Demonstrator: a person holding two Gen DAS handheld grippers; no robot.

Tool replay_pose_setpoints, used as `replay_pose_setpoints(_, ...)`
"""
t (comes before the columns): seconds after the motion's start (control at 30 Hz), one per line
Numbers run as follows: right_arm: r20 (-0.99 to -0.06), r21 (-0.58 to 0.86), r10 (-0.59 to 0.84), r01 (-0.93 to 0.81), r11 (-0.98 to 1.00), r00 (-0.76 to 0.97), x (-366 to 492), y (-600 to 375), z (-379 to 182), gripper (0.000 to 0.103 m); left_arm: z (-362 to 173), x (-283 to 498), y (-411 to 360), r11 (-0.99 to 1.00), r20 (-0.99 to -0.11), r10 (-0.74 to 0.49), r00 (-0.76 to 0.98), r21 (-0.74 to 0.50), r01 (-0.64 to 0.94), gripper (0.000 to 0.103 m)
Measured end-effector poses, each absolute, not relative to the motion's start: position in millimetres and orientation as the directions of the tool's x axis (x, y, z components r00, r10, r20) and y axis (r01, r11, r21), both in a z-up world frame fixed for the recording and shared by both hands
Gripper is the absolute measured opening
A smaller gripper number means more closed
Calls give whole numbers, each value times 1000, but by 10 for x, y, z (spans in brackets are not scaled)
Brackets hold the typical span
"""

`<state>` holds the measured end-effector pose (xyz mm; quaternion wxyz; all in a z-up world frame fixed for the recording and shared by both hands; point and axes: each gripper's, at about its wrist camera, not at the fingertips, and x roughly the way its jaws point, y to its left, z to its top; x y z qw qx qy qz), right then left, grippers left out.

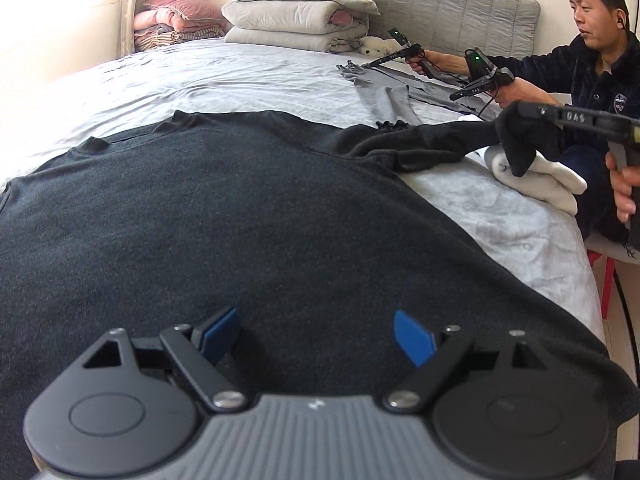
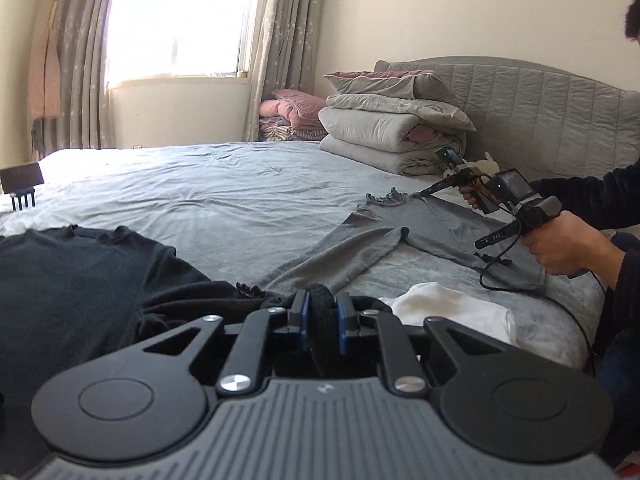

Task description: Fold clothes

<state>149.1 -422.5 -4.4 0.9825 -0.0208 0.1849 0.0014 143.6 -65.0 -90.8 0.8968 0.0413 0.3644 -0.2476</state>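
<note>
A dark sweater [image 1: 224, 216] is spread flat on the grey bed sheet [image 1: 224, 76], its body filling the near part of the left wrist view and one sleeve [image 1: 404, 148] drawn out to the right. The left gripper [image 1: 318, 334] is held just above the sweater's body with its blue pads wide apart and nothing caught between them. The sleeve's cuff is seen pinched in the right gripper [image 2: 323, 314], whose blue pads are pressed close on a roll of dark knit. From the left wrist view, the letters "DAS" are read in white on the right gripper's black arm, and the cuff is seen hanging from its tip over a folded white garment [image 1: 536, 178]. Beyond, a grey top [image 2: 400, 236] with frilled edges is laid out on the sheet, worked by a second person [image 1: 600, 64] with two more grippers; "DAS" is printed on those too. Folded quilts [image 2: 392, 128] are stacked against the headboard [image 2: 540, 100].
</note>
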Motion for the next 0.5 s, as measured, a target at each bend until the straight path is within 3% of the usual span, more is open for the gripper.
replay_pose_setpoints(0.13,-357,-59,-109,94,994,928,1604,-4488,256,15,-895,1439,-636,873,-667,-425,613,-123,471,86)
replay_pose_setpoints(0.3,-425,-133,-321,293,947,846,1877,-4928,148,16,-886,1424,-629,873,-668,-424,611,-122,473,86)
replay_pose_setpoints(0.37,-410,-162,-389,354,921,825,1849,-5014,72,25,-880,1424,-615,872,-668,-425,611,-122,473,86)
replay_pose_setpoints(0.5,-422,-44,-303,315,948,854,1624,-5081,-4,28,-886,1435,-588,874,-671,-422,610,-122,470,87)
